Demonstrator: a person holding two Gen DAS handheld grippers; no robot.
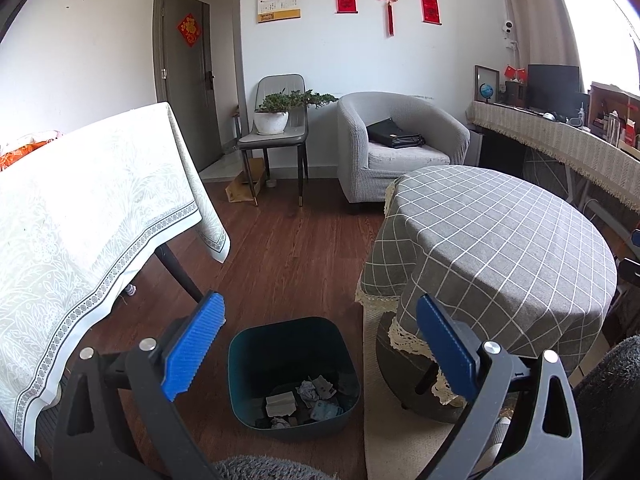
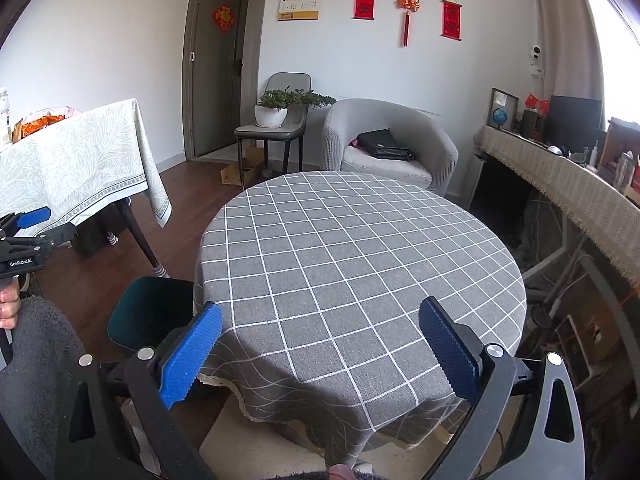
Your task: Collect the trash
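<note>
A dark teal bin (image 1: 294, 372) stands on the wood floor to the left of the round table. Several crumpled papers and wrappers (image 1: 306, 400) lie in its bottom. My left gripper (image 1: 320, 312) is open and empty, held above the bin. My right gripper (image 2: 320, 320) is open and empty, held over the near edge of the round table with the grey checked cloth (image 2: 360, 248). The bin's rim (image 2: 148, 312) shows at the table's left in the right wrist view, and so does the left gripper (image 2: 28, 220) at the far left.
A table with a white patterned cloth (image 1: 92, 208) stands at the left. A grey armchair (image 1: 400, 144) with a black bag and a chair with a potted plant (image 1: 276, 116) stand by the back wall. A long cluttered sideboard (image 1: 568, 136) runs along the right. A beige rug (image 1: 400, 440) lies under the round table.
</note>
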